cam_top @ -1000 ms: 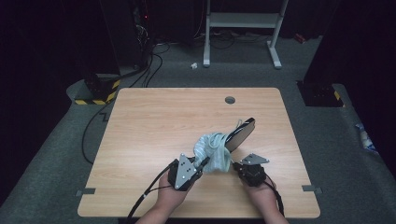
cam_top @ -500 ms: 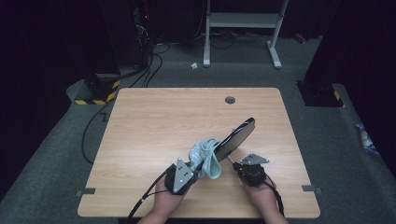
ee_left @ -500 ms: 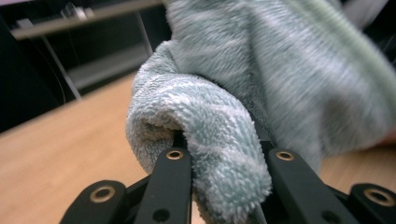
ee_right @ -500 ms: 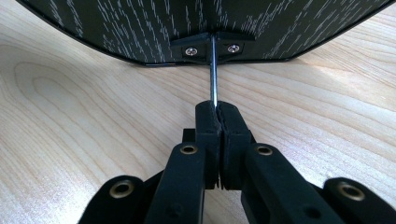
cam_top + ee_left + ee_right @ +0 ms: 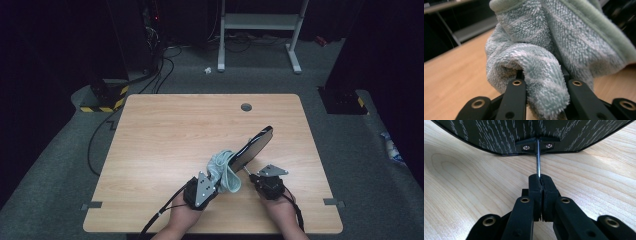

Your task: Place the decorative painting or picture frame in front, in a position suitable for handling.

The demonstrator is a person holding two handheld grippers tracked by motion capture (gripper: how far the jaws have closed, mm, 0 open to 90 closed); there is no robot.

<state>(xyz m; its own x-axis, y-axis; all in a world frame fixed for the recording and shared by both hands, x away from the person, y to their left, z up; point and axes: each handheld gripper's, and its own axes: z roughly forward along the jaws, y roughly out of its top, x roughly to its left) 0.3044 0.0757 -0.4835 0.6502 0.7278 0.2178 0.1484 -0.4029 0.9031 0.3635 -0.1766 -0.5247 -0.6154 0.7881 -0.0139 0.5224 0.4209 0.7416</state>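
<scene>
- My right gripper (image 5: 248, 171) is clamped tight on the thin metal rod (image 5: 538, 157) that sticks out of the dark panel (image 5: 254, 146); the jaws meet around it with no gap, so I carry the whole panel by that stem.
- I hold the panel tilted, its far end raised over the table (image 5: 165, 130) and its near end low by my hands; I judge this keeps one face turned up toward the cloth for wiping.
- My left gripper (image 5: 216, 181) is closed on a fold of the pale blue-green towel (image 5: 224, 167); the rest bunches loose above the jaws and drapes against the near end of the panel.
- The towel sits just left of the panel, touching it, with both close to the table's near edge, between my two hands.
- The right gripper view gives what the high view cannot: the rod runs into a small black bracket (image 5: 537, 145) fixed by two screws on the panel's underside, and the panel has a dark wood-grain finish.
- The left gripper view shows the towel's (image 5: 541, 50) looped pile and hemmed edge, and how the fold wedges between my jaws; from above it is just a crumpled lump.
- The high view alone lays out both hands together and the slant of the panel.
</scene>
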